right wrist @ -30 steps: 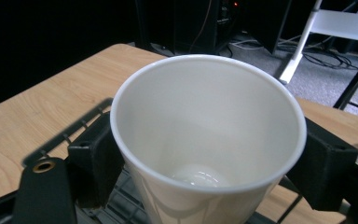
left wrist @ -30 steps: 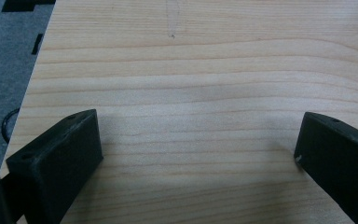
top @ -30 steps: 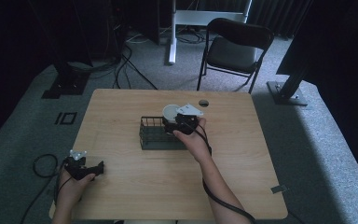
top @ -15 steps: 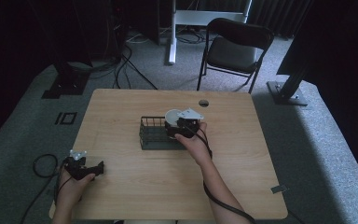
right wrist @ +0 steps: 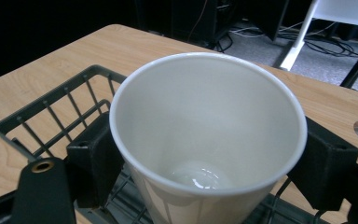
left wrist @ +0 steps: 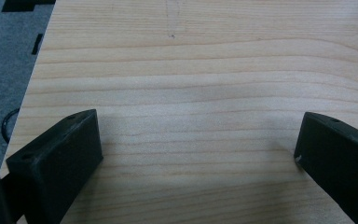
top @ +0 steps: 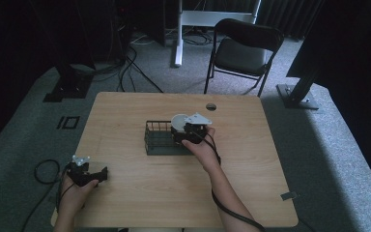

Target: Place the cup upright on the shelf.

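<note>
A white paper cup stands upright and empty between my right gripper's two black jaws, which are shut on its sides. It hangs over the right end of a dark wire basket. From above, the cup and right gripper sit at the basket's right end, mid-table. I cannot tell if the cup touches the basket floor. My left gripper rests near the table's front left edge, open over bare wood.
The wooden table has a small round hole at the back. A black folding chair stands behind it. Cables lie on the grey floor at the left, and dark stand bases flank the table.
My right gripper has carried the cup a little leftward and lower, onto the basket's right end. The left gripper has stayed put.
</note>
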A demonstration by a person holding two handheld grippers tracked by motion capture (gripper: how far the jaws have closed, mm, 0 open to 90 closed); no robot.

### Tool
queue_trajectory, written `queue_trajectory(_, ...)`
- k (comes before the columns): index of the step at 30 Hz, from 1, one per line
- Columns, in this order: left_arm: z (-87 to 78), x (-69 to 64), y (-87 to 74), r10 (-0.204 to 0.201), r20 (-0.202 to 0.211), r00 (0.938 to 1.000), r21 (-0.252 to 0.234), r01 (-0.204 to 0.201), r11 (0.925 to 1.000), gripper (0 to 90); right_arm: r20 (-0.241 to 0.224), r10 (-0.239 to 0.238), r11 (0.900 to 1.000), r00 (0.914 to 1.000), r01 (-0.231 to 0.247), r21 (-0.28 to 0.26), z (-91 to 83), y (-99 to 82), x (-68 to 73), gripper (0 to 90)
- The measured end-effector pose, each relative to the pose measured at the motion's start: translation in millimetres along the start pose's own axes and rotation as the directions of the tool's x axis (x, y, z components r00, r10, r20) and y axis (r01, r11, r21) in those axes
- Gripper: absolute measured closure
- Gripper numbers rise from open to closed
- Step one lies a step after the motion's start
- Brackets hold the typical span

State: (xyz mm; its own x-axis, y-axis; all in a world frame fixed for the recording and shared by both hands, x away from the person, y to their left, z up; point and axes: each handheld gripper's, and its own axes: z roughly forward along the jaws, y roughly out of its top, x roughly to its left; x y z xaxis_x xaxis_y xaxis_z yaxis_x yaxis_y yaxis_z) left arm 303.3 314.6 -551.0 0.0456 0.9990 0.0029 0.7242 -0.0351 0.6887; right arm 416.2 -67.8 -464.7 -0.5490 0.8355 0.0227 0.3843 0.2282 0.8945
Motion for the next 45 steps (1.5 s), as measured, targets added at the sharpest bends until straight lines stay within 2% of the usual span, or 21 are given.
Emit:
queue_trajectory(2, 0.0, 0.0, 0.0, 0.000, 0.000, 1.0000, 0.000, 0.000, 1.0000, 0.9, -0.012, -0.011, 0.9999, 0.9999, 0.011, 0.007, -0.7, 0.7, -0.4, 19.1)
queue_trajectory(5, 0.0, 0.0, 0.0, 0.000, 0.000, 1.0000, 0.000, 0.000, 1.0000, 0.9, -0.007, -0.028, 0.9996, 0.9996, 0.028, 0.004, -2.8, 1.1, 0.5, 13.4)
queue_trajectory(11, 0.0, 0.0, 0.0, 0.001, 0.000, 1.0000, 0.001, -0.001, 1.0000, 0.9, -0.026, -0.029, 0.9996, 0.9992, 0.029, -0.004, -10.0, 3.1, 0.7, 11.3)
queue_trajectory(15, 0.0, 0.1, 0.0, 0.001, 0.000, 1.0000, 0.001, -0.001, 1.0000, 0.9, -0.038, -0.011, 0.9998, 0.9992, 0.010, -0.016, -15.0, 1.9, -2.3, 11.3)
queue_trajectory(19, 0.0, 0.0, 0.0, 0.001, 0.000, 1.0000, 0.000, -0.001, 1.0000, 1.0, -0.025, -0.036, 0.9993, 0.9990, 0.036, -0.001, -20.4, -0.5, -4.5, 11.3)
queue_trajectory(23, 0.0, 0.0, 0.0, 0.000, 0.000, 1.0000, 0.001, 0.000, 1.0000, 1.0, -0.039, -0.020, 0.9998, 0.9990, 0.020, 0.000, -26.0, -5.2, -7.4, 11.3)
queue_trajectory(30, 0.0, 0.0, 0.0, 0.000, 0.000, 1.0000, 0.000, 0.000, 1.0000, 0.9, -0.051, -0.019, 0.9998, 0.9985, 0.019, -0.004, -35.5, -10.9, -10.7, 11.3)
queue_trajectory(39, 0.0, 0.0, 0.0, -0.001, 0.000, 1.0000, -0.001, 0.001, 1.0000, 0.9, -0.072, -0.017, 0.9993, 0.9973, 0.015, -0.036, -52.8, -16.8, -13.9, 11.3)
queue_trajectory(45, 0.0, 0.0, 0.0, -0.001, 0.000, 1.0000, -0.001, 0.001, 1.0000, 1.0, -0.058, -0.022, 0.9987, 0.9981, 0.020, -0.047, -64.7, -22.6, -19.2, 11.3)
